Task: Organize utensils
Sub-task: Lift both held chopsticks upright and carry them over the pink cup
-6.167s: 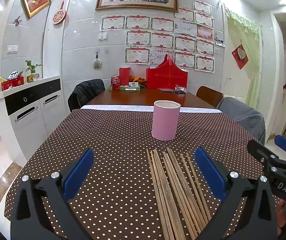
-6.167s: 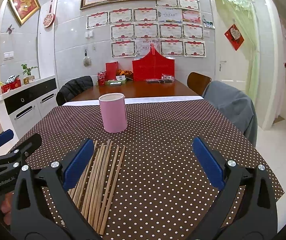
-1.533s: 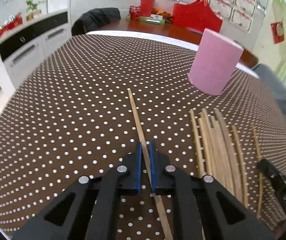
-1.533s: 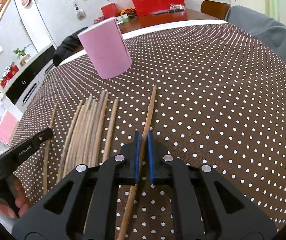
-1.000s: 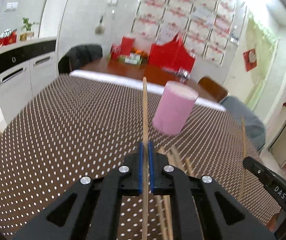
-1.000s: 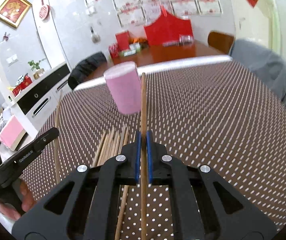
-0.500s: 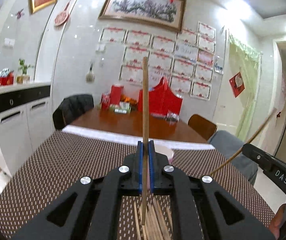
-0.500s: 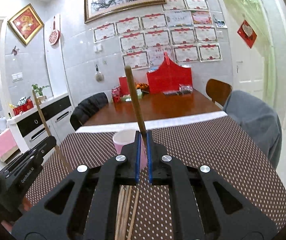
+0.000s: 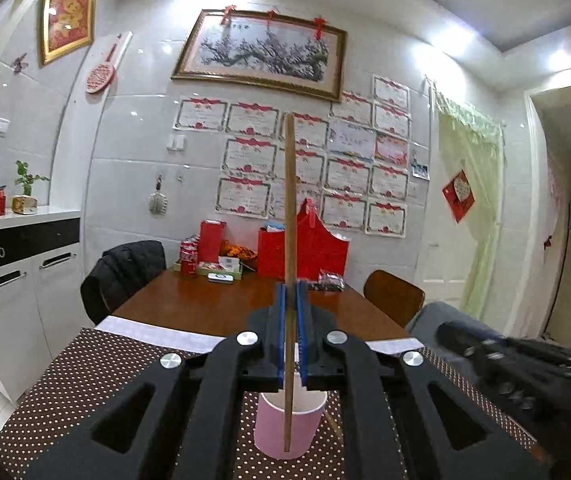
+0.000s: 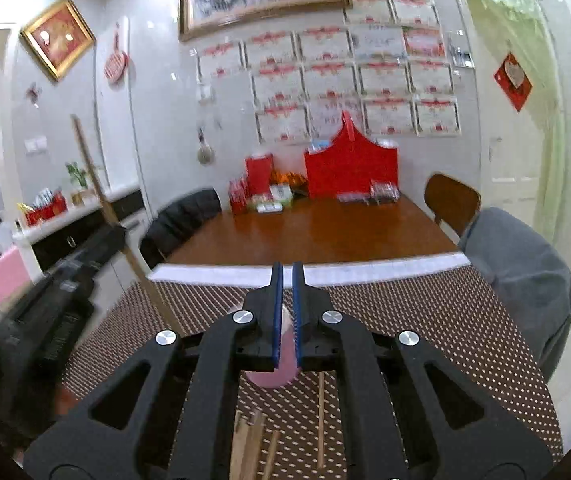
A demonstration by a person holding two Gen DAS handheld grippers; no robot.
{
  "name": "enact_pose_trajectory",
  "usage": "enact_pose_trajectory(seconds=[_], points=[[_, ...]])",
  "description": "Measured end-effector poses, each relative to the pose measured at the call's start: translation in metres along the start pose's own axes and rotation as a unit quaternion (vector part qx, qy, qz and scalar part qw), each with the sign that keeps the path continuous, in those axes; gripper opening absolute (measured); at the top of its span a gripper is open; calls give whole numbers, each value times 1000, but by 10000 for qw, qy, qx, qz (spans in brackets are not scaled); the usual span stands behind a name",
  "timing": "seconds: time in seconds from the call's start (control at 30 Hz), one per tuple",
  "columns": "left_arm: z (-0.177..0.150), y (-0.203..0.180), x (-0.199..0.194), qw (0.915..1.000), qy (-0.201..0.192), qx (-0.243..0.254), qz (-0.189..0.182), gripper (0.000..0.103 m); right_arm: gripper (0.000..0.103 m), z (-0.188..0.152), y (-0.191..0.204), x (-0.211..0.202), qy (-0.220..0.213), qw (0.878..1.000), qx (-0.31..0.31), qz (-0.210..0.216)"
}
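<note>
My left gripper (image 9: pixel 290 292) is shut on a wooden chopstick (image 9: pixel 289 216), held upright with its lower end in front of the pink cup (image 9: pixel 289 424) on the dotted tablecloth. My right gripper (image 10: pixel 284 276) has its blue jaws close together with nothing between them; through the narrow gap I see the pink cup (image 10: pixel 283 360). A single chopstick (image 10: pixel 320 412) lies on the cloth right of the cup. Several chopsticks (image 10: pixel 251 440) lie below the right gripper. The left gripper with its chopstick (image 10: pixel 97 188) shows blurred at the left of the right wrist view.
The brown dotted tablecloth (image 10: pixel 445 320) covers the near table; bare wood (image 10: pixel 317 232) beyond holds red boxes (image 10: pixel 349 164) and small items. Chairs (image 10: pixel 449 200) stand around. A white cabinet (image 9: pixel 13 280) is on the left. The right gripper (image 9: pixel 517 364) shows blurred at the right of the left wrist view.
The chopstick in my right gripper is gone from its jaws; one now lies on the cloth beside the cup. My left gripper has brought its upright chopstick to the cup.
</note>
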State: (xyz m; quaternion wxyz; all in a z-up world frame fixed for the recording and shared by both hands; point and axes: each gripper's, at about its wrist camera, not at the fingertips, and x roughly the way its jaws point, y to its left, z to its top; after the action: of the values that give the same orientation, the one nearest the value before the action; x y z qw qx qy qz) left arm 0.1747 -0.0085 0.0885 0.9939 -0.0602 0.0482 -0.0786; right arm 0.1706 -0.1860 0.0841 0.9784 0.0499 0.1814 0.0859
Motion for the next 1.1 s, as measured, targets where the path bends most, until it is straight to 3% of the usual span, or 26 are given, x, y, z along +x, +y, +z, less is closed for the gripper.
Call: enact_pose_trajectory(seconds=[0.03,0.07,0.2,0.33,0.47,0.53,0.6,0.63,0.67,0.73,0.8,0.87,1.1], points=[[-3,-1,3,9999,90,74,47,6,44,-2,-4,8,188,9998,-21,-28],[-6,1,4,9998,150,94,67,6,88,-6,-10,20,423,9990,-4,-112],[-16,11,18,9978,655,-19,70,6,91,-29,-36,72,990,9936,47,-538],[-26,25,40,9910,1339,-73,-3,6,91,-59,-52,125,1897,9803,-3,-555],[-41,38,59,9825,1855,-139,-17,6,90,-88,-56,163,2498,9665,-126,-569],[-51,43,69,9770,2126,-135,3,6,83,-100,-54,177,2681,9611,-247,-614],[-60,49,79,9723,2333,-123,52,6,59,-110,-50,186,2838,9560,-390,-629],[-62,50,81,9727,2317,-104,79,6,24,-116,-49,190,2932,9532,-406,-622],[-64,51,83,9725,2323,-51,141,6,20,-121,-50,194,3059,9493,-369,-620],[-63,55,85,9708,2392,-92,134,6,9,-124,-49,195,2865,9549,-427,-653],[-61,60,86,9691,2454,-233,27,6,5,-125,-53,195,2870,9551,-300,-668],[-58,62,85,9704,2402,-249,60,6,5,-120,-64,190,2832,9575,204,-506],[-33,47,79,9777,2099,-27,79,6,5,-61,-63,130,1504,9860,613,-366]])
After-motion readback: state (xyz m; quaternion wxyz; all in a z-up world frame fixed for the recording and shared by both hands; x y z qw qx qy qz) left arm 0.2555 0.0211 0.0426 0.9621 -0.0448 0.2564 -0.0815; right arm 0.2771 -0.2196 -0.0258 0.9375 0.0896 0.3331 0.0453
